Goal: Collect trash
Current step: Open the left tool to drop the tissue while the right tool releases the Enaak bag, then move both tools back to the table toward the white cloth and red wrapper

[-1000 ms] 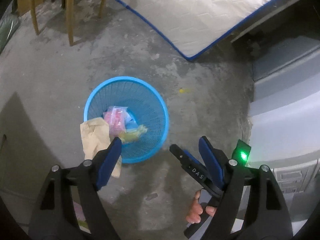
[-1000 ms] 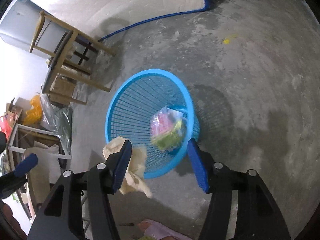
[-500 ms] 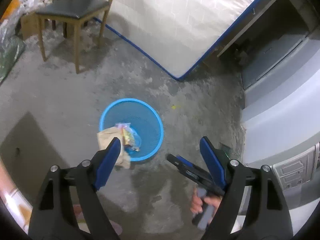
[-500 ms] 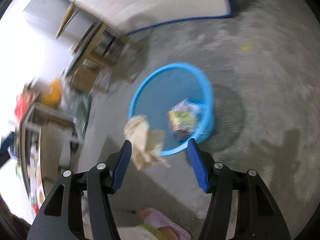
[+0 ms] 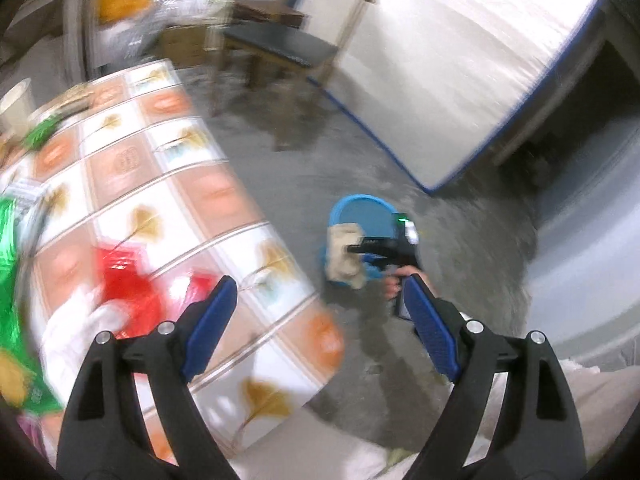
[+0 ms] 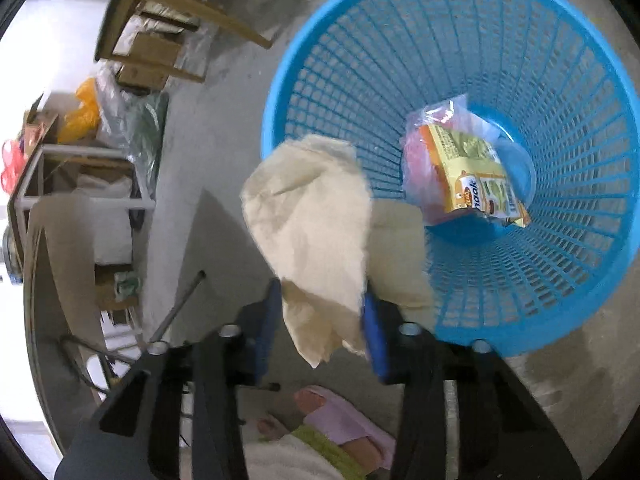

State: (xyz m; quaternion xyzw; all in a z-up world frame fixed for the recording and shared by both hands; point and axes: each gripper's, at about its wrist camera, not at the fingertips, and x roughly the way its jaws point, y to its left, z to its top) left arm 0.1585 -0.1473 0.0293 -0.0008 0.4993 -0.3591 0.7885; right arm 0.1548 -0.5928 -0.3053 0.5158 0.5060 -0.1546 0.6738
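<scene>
While blur smears the table (image 5: 168, 184), right jaws just closed on paper (image 6: 316, 232); left gape empty.

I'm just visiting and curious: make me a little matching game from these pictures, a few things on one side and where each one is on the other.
Things:
1. cream paper
2. snack packets
3. red wrapper
4. chair

Places:
A. on the patterned tablecloth
B. at the bottom of the blue basket
C. draped over the basket's rim, between the right gripper pads
D. standing on the floor by the mattress

Pairs: 1-C, 2-B, 3-A, 4-D
</scene>
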